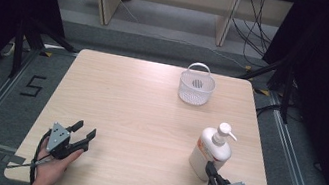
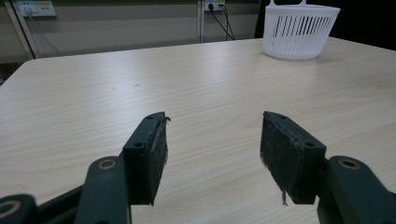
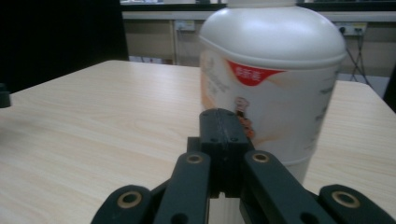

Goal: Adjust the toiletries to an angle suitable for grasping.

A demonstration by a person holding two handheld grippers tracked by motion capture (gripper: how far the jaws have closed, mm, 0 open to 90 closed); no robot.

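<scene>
Pump bottle (image 1: 210,153) upright near the table (image 1: 138,118) front-right edge, well apart from the white basket (image 1: 196,87) at the far side. Right gripper (image 1: 211,170) just beside the bottle's near base, jaws pressed together with nothing between them, tip close to or touching the label in the right gripper view (image 3: 224,135) — contact hard to tell. Left gripper (image 1: 83,133) well left of the bottle, jaws spread wide over bare wood, pads (image 2: 154,154) empty. Probably the approach before a grasp on the bottle. To do it well: back off slightly from the bottle, open the right jaws wider than the body, come in level around the lower-middle of the body rather than the pump head (image 1: 224,129), centre before closing, squeeze gently since the plastic likely flexes. Avoid nudging with closed jaws — tall bottle, could tip toward the basket side. Left gripper free for steadying the bottle's far side if needed.
</scene>
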